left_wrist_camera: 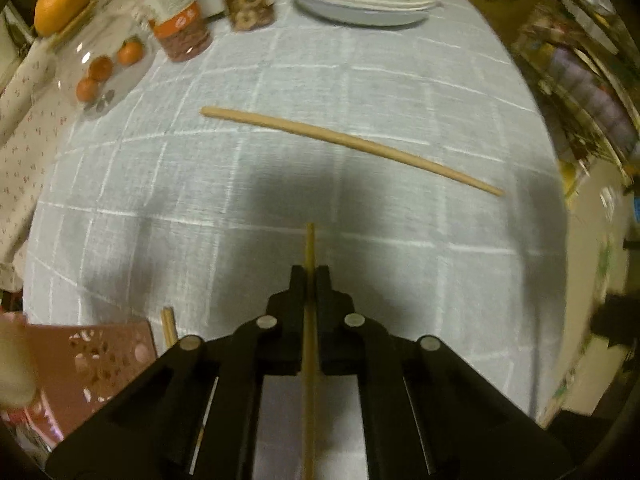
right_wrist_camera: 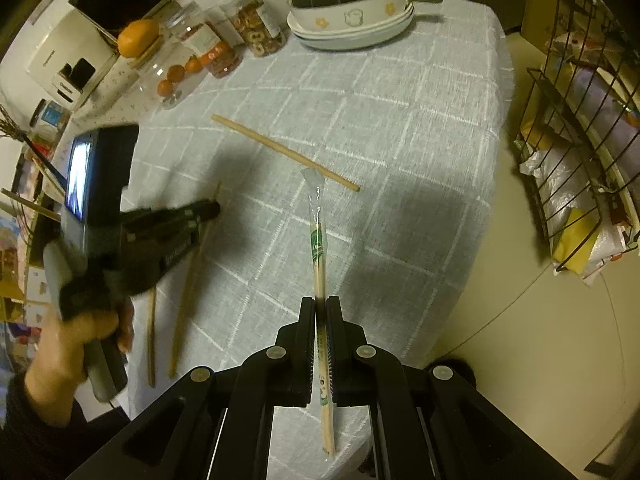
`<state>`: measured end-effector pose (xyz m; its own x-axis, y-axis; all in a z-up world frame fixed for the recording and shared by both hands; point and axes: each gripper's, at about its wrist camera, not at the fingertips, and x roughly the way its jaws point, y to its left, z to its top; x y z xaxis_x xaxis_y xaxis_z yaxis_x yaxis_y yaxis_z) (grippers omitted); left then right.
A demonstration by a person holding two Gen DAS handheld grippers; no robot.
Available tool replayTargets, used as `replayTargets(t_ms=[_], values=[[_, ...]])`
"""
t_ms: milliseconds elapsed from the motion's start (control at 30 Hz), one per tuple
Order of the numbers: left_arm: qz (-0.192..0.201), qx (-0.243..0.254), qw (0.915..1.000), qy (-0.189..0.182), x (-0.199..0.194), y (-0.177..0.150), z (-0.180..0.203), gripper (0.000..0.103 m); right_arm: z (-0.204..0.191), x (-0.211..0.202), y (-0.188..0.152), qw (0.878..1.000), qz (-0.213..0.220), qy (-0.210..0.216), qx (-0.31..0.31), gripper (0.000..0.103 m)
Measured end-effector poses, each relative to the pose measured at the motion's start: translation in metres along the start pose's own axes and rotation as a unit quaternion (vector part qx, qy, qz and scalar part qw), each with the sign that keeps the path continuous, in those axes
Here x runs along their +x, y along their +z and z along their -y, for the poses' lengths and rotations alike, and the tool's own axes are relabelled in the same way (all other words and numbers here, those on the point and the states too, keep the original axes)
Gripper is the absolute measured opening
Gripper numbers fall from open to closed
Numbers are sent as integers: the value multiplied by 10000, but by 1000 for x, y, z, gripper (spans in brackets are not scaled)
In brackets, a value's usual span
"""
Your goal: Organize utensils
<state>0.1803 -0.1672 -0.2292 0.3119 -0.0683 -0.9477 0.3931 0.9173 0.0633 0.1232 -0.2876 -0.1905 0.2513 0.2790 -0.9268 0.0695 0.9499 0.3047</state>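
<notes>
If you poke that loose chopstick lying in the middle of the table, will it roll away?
Probably a little. The loose chopstick looks thin, smooth and rounded, so a sideways poke may roll it, though the woven tablecloth should slow it. It looks like stiff, light wood, so it likely won't bend.

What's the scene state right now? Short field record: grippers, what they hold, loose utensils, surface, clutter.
left gripper: shut on a bare chopstick
right gripper: shut on a wrapped chopstick, clear sleeve partly on
loose chopstick: lies flat mid-table, apart from both grippers
other chopsticks: two on the cloth near the left hand
surface: grey checked tablecloth
pink holder: near table edge, chopstick ends beside it
clutter at far edge: stacked dishes, snack jars, oranges
</notes>
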Motion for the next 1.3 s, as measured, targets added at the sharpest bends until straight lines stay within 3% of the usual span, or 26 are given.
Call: replayTargets(t_ms=[433,633,967,1167,1300], values=[[876,337,9953,-233,-91,-44,4,6,-34,-53,-11,9965,782,15,-280,5],[1319,134,9900,-472,-134,-71,-12,6,-58,-71,-20,9919,1109,-29,-619,5],[2005,-343,9764,-730,-188,-98,-55,6,-115,-100,-31,9736,1731,-293,-1457,5],[2364,-534,9663,-864,-217,-106,-71,6,-136,-111,-30,9678,1844,-186,-1706,5],[2455,-599,9627,-967,-224,-112,-78,6,-119,-99,-10,9763,1657,-235,-1369,7]])
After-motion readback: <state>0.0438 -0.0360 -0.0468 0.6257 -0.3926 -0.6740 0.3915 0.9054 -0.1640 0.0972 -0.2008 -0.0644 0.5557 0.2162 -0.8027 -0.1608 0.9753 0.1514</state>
